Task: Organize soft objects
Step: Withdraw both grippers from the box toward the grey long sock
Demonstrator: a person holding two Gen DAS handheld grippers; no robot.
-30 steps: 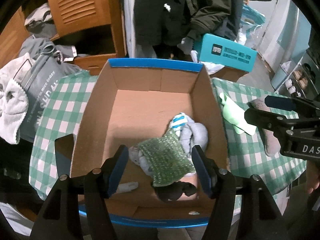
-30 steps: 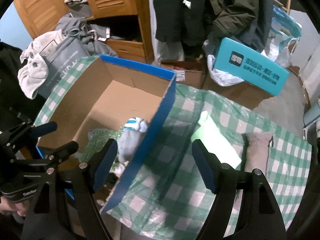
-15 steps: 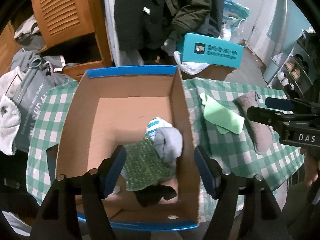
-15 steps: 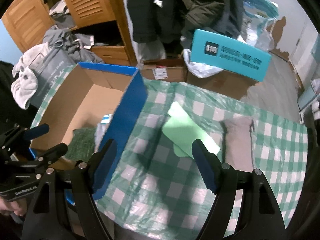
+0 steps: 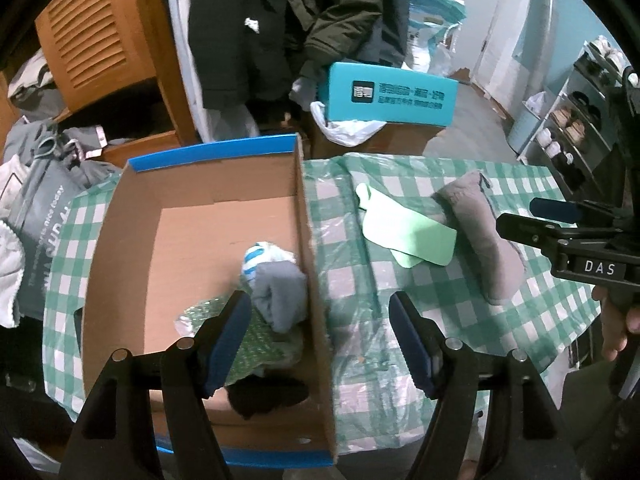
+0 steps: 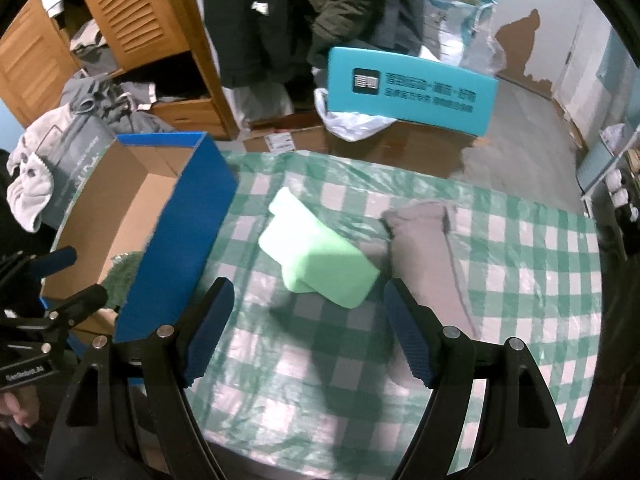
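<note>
Wooden louvered wardrobe [image 6: 132, 16] back left, dark coats [image 6: 320, 8] hanging, teal box [image 6: 408, 92] on cartons, shoe rack [image 5: 576, 128] right.

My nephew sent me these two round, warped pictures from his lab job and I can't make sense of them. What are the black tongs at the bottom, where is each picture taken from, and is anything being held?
The black tongs are hand-held grippers, one in each of a person's hands, each with two blue-padded fingers and a wide-angle camera looking forward along them; that is why the pictures look round and bent.

One picture comes from the left gripper, the other from the right gripper. Both are open and hold nothing.

Below them is a table with a green checked cloth. On it stands a cardboard box with blue outer walls, already containing a grey sock, a sparkly green cloth and something dark. A light green cloth and a grey-brown sock lie on the table outside the box, in front of the right gripper.
</note>
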